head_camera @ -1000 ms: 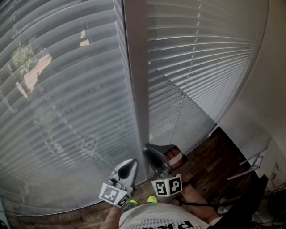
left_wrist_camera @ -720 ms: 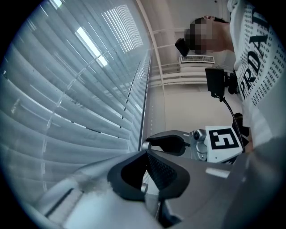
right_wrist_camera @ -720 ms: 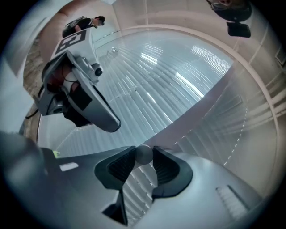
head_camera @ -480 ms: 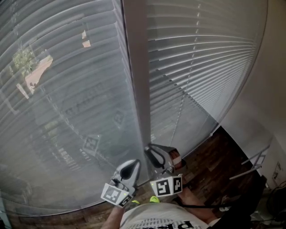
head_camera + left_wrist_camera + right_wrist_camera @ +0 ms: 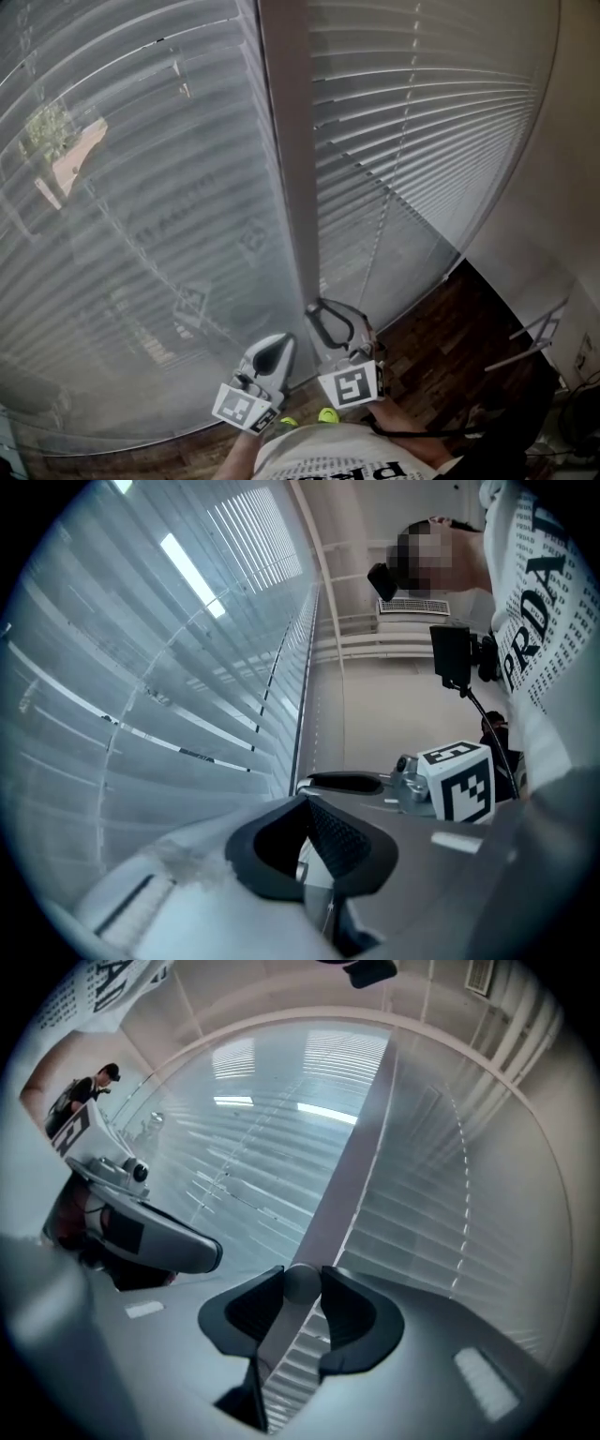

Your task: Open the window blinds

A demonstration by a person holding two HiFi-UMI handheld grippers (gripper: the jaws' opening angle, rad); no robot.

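Observation:
Two slatted window blinds, the left blind [image 5: 141, 216] and the right blind [image 5: 422, 122], hang either side of a grey mullion [image 5: 286, 159]. My right gripper [image 5: 325, 315] is at the foot of the mullion, level with the blinds' lower part. In the right gripper view its pads press on both sides of a thin grey tilt wand [image 5: 301, 1285], so the right gripper [image 5: 302, 1288] is shut on it. My left gripper [image 5: 274, 350] hovers just left of it, apart from the blind. In its own view the left gripper [image 5: 306, 804] has its tips together with nothing between them.
Dark wood floor [image 5: 450, 337] shows below the right blind. A pale wall [image 5: 562, 216] closes the right side, with a metal rail [image 5: 539, 333] near it. A thin cord [image 5: 378, 239] hangs in front of the right blind. My own torso [image 5: 328, 459] fills the bottom edge.
My right gripper has rolled about its own axis with the wand in its jaws; its marker cube now faces differently. The left blind shows a few darker gaps between slats. The left gripper stayed put.

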